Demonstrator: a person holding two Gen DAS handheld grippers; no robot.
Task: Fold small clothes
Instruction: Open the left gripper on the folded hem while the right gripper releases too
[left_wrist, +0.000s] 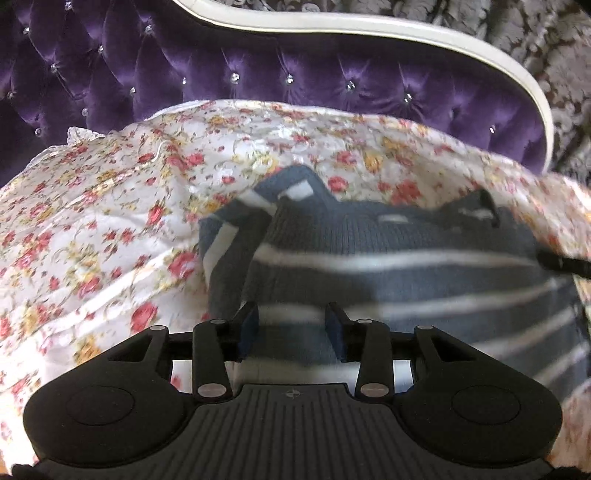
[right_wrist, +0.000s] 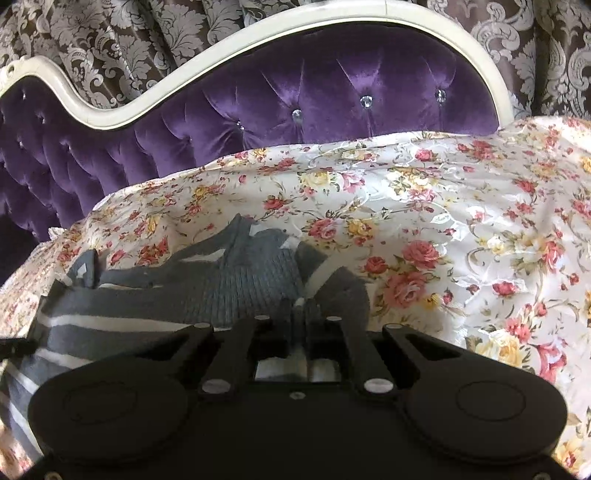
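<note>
Floral bedspread (purple headboard behind)

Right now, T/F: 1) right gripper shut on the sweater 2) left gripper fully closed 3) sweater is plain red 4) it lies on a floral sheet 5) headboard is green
1) True: the right gripper is shut on a fold of the sweater.
2) False: the left gripper is open, with sweater knit between its fingers.
3) False: it is grey-blue with white stripes.
4) True: the sheet is floral.
5) False: the headboard is purple tufted velvet.
</note>
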